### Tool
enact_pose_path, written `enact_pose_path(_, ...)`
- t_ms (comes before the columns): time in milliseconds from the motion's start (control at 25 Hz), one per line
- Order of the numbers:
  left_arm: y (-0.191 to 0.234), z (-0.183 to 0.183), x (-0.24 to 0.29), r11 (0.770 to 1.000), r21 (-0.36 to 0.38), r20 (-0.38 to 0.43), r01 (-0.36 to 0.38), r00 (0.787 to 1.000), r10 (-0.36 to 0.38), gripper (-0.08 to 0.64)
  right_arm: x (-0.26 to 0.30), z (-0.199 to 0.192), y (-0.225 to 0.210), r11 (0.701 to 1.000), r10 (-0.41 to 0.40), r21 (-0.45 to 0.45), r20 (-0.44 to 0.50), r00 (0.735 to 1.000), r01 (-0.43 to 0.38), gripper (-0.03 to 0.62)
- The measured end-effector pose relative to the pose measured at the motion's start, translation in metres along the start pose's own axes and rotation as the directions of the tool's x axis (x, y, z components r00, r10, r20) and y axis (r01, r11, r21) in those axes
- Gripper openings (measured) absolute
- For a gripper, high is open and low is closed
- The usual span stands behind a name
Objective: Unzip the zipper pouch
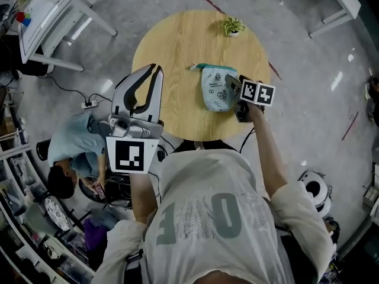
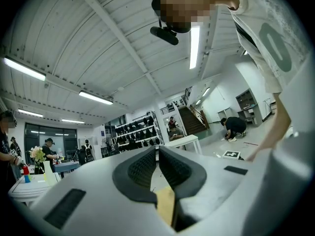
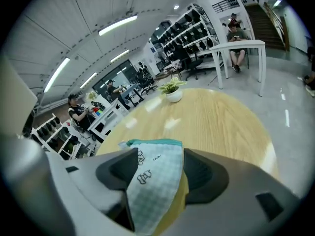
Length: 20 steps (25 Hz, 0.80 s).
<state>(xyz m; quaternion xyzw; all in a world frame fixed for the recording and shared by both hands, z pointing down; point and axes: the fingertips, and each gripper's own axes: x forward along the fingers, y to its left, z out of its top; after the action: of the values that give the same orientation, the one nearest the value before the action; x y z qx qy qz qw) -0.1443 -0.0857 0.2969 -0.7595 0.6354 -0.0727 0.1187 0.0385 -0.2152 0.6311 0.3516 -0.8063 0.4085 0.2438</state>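
Observation:
The zipper pouch (image 1: pixel 216 87) is pale blue-green with small prints and a teal zipper edge (image 1: pixel 207 67) at its far end. It lies flat near the middle of the round wooden table (image 1: pixel 177 40). My right gripper (image 1: pixel 234 83) is at the pouch's right side and tilts down over it. In the right gripper view the pouch (image 3: pixel 155 176) fills the gap between the wide jaws of the right gripper (image 3: pixel 160 156); the pads do not visibly press it. My left gripper (image 1: pixel 155 68) hangs over the table's left edge, pointing level, its tips together on nothing (image 2: pixel 157 151).
A small potted plant (image 1: pixel 233 26) stands at the table's far side (image 3: pixel 172 88). A person crouches on the floor at the left (image 1: pixel 71 152), near a power strip (image 1: pixel 90 104). White tables stand at the far left (image 1: pixel 47 16) and beyond the round table (image 3: pixel 241 45).

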Motion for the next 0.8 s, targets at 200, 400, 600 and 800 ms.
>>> enact_pose_path(200, 0.001, 0.003, 0.003, 1.0, -0.005, 0.015, -0.002, 1.0, 0.002, 0.041, -0.014, 0.019, -0.011, 0.994, -0.095, -0.045, 0.036, 0.995, 0.096, 0.291)
enact_pose_path(400, 0.004, 0.011, 0.01, 1.0, -0.01, 0.037, -0.007, 0.999, 0.008, 0.041, -0.055, 0.092, -0.003, 0.974, -0.167, -0.117, 0.212, 0.963, 0.195, 0.291)
enact_pose_path(600, 0.004, 0.021, 0.02, 1.0, -0.013, 0.069, -0.007, 0.998, 0.007, 0.041, -0.139, 0.177, 0.041, 0.931, -0.162, -0.202, 0.52, 0.839, 0.304, 0.174)
enact_pose_path(800, 0.005, 0.032, 0.027, 0.999, -0.032, 0.107, -0.02, 0.994, 0.024, 0.041, -0.221, 0.21, 0.099, 0.882, -0.083, -0.251, 0.75, 0.657, 0.398, 0.056)
